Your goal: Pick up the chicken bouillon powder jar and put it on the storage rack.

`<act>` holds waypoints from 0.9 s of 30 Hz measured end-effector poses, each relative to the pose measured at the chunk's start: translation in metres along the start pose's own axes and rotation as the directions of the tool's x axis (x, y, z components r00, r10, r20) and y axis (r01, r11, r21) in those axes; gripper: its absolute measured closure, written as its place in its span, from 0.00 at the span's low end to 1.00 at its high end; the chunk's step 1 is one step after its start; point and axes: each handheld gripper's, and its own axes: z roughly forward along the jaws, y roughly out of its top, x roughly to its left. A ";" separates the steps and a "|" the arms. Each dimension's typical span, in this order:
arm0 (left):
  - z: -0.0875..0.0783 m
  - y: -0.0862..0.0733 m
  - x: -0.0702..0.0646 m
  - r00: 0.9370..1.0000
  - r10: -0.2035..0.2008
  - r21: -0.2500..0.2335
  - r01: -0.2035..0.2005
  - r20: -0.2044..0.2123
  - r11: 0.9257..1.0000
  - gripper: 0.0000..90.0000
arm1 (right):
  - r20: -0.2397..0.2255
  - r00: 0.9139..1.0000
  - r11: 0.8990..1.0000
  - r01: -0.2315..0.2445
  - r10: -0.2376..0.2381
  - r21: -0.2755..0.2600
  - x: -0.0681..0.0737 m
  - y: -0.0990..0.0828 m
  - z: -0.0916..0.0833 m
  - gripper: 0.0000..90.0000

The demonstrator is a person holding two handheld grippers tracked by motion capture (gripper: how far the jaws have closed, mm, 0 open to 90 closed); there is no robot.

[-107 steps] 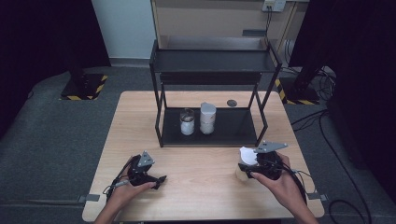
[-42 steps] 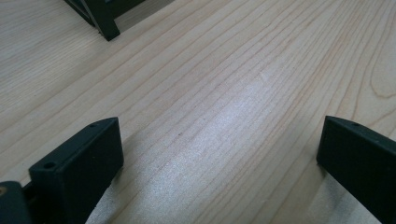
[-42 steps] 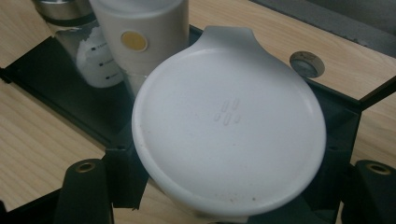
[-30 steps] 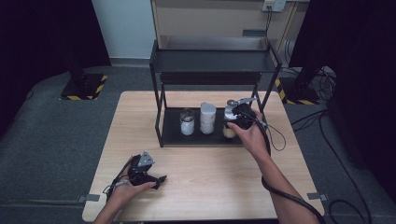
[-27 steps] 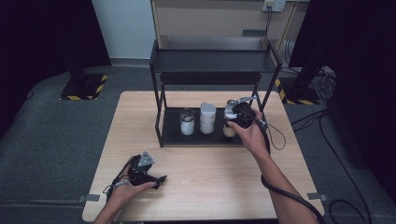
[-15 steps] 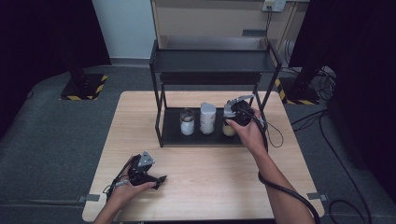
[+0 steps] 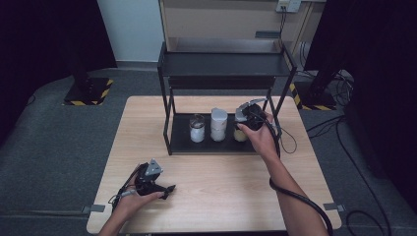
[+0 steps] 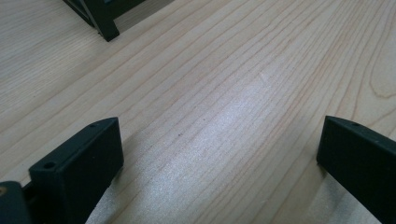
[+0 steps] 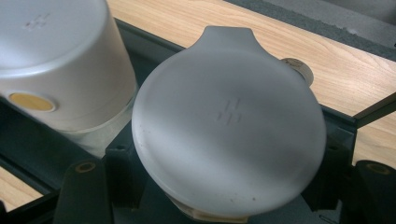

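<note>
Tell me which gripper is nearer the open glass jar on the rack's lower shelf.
Right. The right gripper is at the shelf, two jars along from the open glass jar; the left gripper rests near the table's front edge.

Black tongs, grey triangular plate, trailing black cable.

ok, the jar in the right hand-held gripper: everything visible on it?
The jar has a round, matte grey lid with a small tab and an embossed mark; a pale rim shows beneath it. It stands upright on the rack's lower black shelf, rightmost of three containers. The right hand-held gripper is shut on it, jaws at either side.
</note>
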 end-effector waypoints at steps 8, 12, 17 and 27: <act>0.000 0.000 0.000 1.000 0.000 0.000 0.000 0.000 1.000 0.00 | 0.003 1.000 1.000 -0.003 0.003 0.000 -0.001 -0.001 0.001 0.34; 0.000 0.000 0.000 1.000 0.000 0.000 0.000 0.000 1.000 0.00 | -0.002 1.000 1.000 0.002 -0.002 0.006 -0.002 0.001 0.002 0.34; 0.000 0.000 0.000 1.000 0.000 0.000 0.000 0.000 1.000 0.00 | -0.012 1.000 1.000 0.002 -0.002 0.008 -0.006 0.001 0.001 0.34; 0.000 0.000 0.000 1.000 0.000 0.000 0.000 0.000 1.000 0.00 | -0.014 1.000 1.000 -0.009 0.009 0.015 -0.007 0.002 0.002 0.34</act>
